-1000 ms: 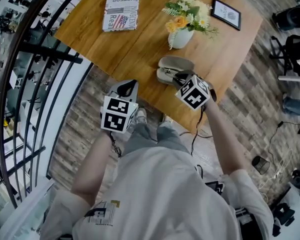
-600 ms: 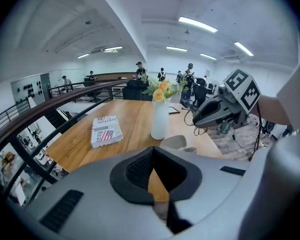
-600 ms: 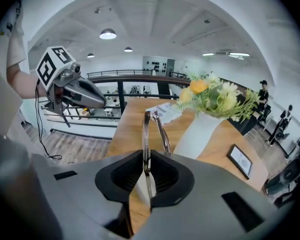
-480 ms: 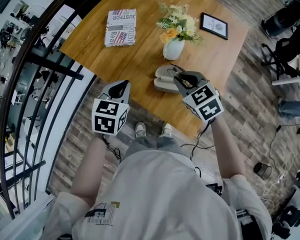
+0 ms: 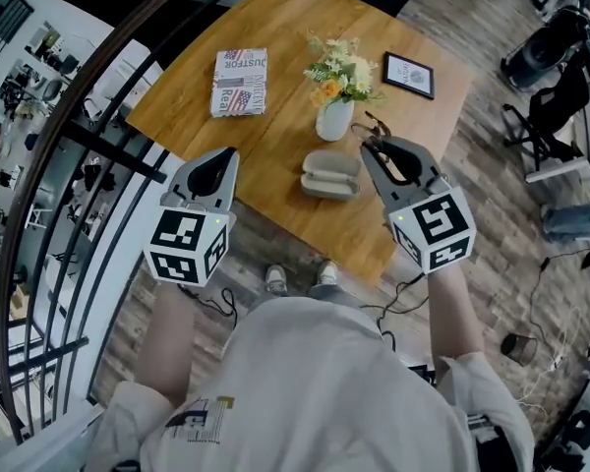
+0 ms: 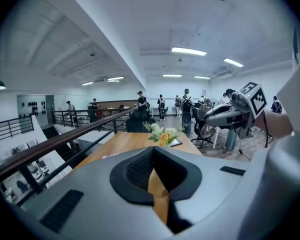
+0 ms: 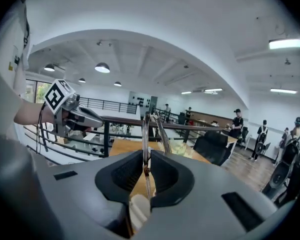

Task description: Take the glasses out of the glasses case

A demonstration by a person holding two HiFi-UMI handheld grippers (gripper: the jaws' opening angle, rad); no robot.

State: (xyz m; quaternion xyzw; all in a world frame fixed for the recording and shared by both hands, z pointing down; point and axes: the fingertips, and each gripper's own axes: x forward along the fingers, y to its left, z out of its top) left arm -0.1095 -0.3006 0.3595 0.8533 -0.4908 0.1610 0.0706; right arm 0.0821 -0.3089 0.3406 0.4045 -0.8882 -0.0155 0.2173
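We hold right gripper [image 5: 377,151] clamped on glasses [image 7: 145,139], left gripper [image 5: 223,155] closed empty, glasses case [image 5: 330,173] just beside flower vase [image 5: 334,119], book [image 5: 241,67], picture frame [image 5: 409,75] on table [image 5: 275,23]

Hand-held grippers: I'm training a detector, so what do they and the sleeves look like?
The left hand-held gripper and right hand-held gripper are grey shells with black ribbed pads, each with a white cube of black square markers and a black cable. The T-shirt is white, short-sleeved.
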